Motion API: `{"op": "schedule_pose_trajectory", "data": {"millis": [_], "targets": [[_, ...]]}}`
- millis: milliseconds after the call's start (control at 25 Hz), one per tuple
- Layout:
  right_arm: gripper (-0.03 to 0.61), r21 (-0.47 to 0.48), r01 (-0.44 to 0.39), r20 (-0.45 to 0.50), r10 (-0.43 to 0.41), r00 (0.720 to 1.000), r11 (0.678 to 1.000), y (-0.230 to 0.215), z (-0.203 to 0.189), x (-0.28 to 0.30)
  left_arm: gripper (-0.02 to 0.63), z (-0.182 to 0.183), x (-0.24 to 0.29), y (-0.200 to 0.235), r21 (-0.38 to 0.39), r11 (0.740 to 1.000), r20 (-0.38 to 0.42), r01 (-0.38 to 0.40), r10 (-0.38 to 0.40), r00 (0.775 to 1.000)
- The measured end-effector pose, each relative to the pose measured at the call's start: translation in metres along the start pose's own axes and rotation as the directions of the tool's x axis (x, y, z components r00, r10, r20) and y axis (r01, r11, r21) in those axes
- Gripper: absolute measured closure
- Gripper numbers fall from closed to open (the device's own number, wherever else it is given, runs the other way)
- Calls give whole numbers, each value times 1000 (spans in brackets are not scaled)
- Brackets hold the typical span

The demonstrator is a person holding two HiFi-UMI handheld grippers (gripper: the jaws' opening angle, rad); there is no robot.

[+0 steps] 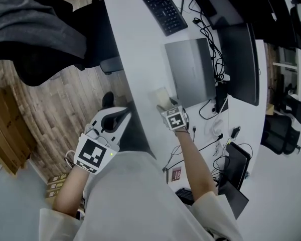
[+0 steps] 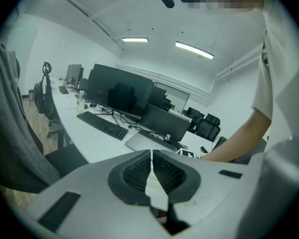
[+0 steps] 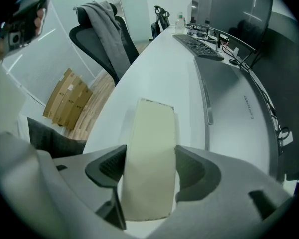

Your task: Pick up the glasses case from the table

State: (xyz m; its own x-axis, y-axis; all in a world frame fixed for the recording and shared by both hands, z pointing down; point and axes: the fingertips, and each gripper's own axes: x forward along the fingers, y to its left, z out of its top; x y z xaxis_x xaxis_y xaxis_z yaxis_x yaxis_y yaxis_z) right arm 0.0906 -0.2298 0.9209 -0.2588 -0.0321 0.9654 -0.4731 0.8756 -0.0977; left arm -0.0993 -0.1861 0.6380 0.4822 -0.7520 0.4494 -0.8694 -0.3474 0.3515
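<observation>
Right tool [image 3: 150, 171] clamps the one case [image 3: 152, 133], flat on the bench [image 3: 164, 68] between the one laptop [image 3: 234, 103] and the edge, bare bench ahead. Left tool [image 2: 152, 176], closed and empty, hangs past that edge.

The left tongs [image 2: 151, 154], pads together, tilt slightly down. The right arm [image 1: 196, 160] reaches forward; the right tongs [image 3: 150, 166] point steeply down, pads pressing both sides of the case [image 3: 152, 128].

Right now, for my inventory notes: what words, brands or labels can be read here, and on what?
Laptop lid: small brand mark, too blurred to read.
Red card: white print, too small to read.
Marker cubes: black-and-white square patterns, no letters.
Glasses case: no print visible.
</observation>
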Motion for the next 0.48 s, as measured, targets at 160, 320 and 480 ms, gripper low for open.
{"op": "schedule_pose_trajectory", "data": {"millis": [160, 320, 480], "targets": [[272, 65, -7, 35, 5, 999, 998, 3, -1, -8, 603, 1, -9, 4, 18, 1000, 12, -6, 6, 1000], [272, 143, -20, 72, 10, 997, 990, 4, 0, -22, 603, 4, -14, 3, 50, 999, 24, 3, -5, 1000], [272, 166, -9, 122, -12, 992, 986, 2, 8, -44, 603, 16, -19, -7, 41, 999, 4, 35, -35, 999]]}}
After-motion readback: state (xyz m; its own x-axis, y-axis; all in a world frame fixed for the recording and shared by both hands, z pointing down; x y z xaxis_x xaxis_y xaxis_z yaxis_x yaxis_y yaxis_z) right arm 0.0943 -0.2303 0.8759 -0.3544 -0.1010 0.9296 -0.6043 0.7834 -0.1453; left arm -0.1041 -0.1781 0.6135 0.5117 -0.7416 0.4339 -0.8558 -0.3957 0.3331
